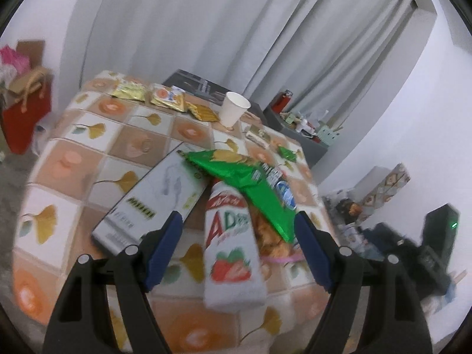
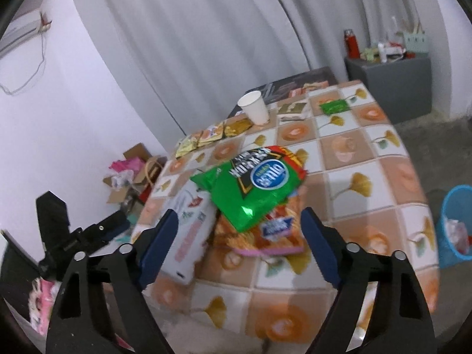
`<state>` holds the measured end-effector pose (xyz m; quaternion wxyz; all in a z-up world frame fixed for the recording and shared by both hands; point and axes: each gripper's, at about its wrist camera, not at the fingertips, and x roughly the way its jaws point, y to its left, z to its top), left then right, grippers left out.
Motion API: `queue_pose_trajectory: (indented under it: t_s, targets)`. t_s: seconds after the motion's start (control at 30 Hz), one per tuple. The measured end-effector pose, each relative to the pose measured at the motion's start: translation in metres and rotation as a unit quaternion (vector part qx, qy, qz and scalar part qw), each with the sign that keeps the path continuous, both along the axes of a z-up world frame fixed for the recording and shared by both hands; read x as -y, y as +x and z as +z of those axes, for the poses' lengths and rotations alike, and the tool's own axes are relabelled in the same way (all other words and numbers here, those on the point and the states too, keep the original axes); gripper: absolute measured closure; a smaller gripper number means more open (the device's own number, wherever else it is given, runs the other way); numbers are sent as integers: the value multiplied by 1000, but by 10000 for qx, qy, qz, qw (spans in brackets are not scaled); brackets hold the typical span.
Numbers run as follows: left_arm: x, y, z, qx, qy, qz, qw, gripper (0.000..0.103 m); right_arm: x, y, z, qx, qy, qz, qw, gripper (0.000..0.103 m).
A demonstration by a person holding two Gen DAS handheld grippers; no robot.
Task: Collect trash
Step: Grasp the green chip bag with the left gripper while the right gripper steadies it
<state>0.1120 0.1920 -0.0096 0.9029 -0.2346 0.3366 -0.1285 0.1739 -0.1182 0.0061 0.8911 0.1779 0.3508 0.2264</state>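
Left tool: your jaws stand apart over the bench, clamping nothing; the strawberry milk carton lies in the gap between the blue fingers, touching neither that I can see.
Right tool: your jaws stand apart, nothing gripped; they point at the snack pile.
Green chip bag: on top of the pile, resting on an orange snack bag and on the carton's far end.
White flat box: lying just left of the carton in the left view.
Paper cup: upright toward the far edge, near small gold wrappers.
Blue trash bin: on the floor right of the bench, with rubbish inside.
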Motion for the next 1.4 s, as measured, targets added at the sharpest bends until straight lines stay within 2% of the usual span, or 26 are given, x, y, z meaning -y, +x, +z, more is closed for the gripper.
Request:
queue_pose_trajectory:
  t_s: [0.03,0.1,0.17,0.23,0.3,0.37,0.6,0.77,0.97,1.13,1.23,1.33,1.4]
  targets:
    - [-1,6,0,-41,-103,-35,9999,27,-3,7,-2,-47,49,24,10000,32]
    - [-3,29,-2,-219,-445,-100,9987,27,-9,20,-5,-111,57,93,9999,44]
    - [-5,54,-7,-471,-740,-81,9961,27,-13,34,-9,-173,64,135,9997,51]
    - [-4,76,-12,-826,-715,83,9940,35,-17,48,-13,-240,25,130,9996,57]
    - [3,98,-18,-1219,-667,111,9902,37,-19,63,-17,-298,-2,78,9995,64]
    - [4,112,-28,-1450,-1058,49,9838,38,-21,76,-20,-310,-45,-16,9995,70]
    - [8,141,-51,-1946,-1511,291,9688,39,-32,118,-46,-680,-136,60,9976,87]
    - [13,153,-60,-2142,-1481,332,9649,39,-36,124,-65,-978,-117,202,9949,92]
    - [16,160,-59,-1979,-1546,283,9675,39,-33,128,-70,-1073,62,265,9939,95]
    - [17,156,-45,-1406,-1766,73,9742,39,-27,132,-74,-1145,331,276,9925,95]
    - [23,153,-34,-1070,-1855,-208,9766,39,-23,133,-74,-1145,463,267,9920,95]
    - [32,155,-30,-1063,-1652,-390,9797,39,-20,134,-72,-1141,550,274,9916,95]
    - [43,156,-32,-1194,-1437,-498,9811,39,-19,133,-73,-1137,566,279,9915,95]
